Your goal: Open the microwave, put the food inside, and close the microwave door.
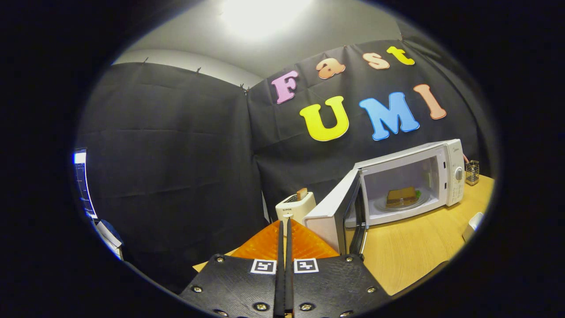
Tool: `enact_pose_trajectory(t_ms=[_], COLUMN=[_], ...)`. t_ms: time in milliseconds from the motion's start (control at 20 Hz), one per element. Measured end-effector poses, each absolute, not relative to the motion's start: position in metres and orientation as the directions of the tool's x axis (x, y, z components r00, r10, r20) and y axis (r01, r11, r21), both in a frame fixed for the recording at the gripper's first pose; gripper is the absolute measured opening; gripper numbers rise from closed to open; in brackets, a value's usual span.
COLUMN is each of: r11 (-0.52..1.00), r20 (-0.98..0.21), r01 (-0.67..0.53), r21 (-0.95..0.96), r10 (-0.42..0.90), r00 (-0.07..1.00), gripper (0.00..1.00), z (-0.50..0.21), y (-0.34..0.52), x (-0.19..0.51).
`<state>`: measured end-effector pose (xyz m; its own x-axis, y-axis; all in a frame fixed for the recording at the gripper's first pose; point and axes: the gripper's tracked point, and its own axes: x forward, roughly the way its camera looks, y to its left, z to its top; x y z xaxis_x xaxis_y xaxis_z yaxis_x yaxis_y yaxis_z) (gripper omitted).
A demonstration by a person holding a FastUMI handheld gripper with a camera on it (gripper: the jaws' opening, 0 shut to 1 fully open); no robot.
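The wooden table (410, 256) carries the white microwave (410, 181), its door (335, 212) swung wide open, the food (401, 195) on the plate inside. An orange mat (304, 245) lies under the gripper (285, 221), fingers pressed together, holding nothing, toaster (295, 207) just beyond.

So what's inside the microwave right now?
Inside the open microwave, a brown sandwich-like food sits on the glass plate, something green beside it. The plate's underside is hidden. The gripper is shut, empty.
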<state>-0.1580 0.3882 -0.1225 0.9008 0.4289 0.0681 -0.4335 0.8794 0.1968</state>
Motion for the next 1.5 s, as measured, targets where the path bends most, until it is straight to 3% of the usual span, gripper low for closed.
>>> enact_pose_trajectory(t_ms=[700, 1500], r11=[0.943, 0.97], r20=[0.103, 0.035], r01=[-0.204, 0.095], r21=[0.261, 0.226], r10=[0.183, -0.105], r00=[0.978, 0.994], gripper=[0.01, 0.01], z=[-0.113, -0.111], y=[0.258, 0.095], x=[-0.127, -0.039])
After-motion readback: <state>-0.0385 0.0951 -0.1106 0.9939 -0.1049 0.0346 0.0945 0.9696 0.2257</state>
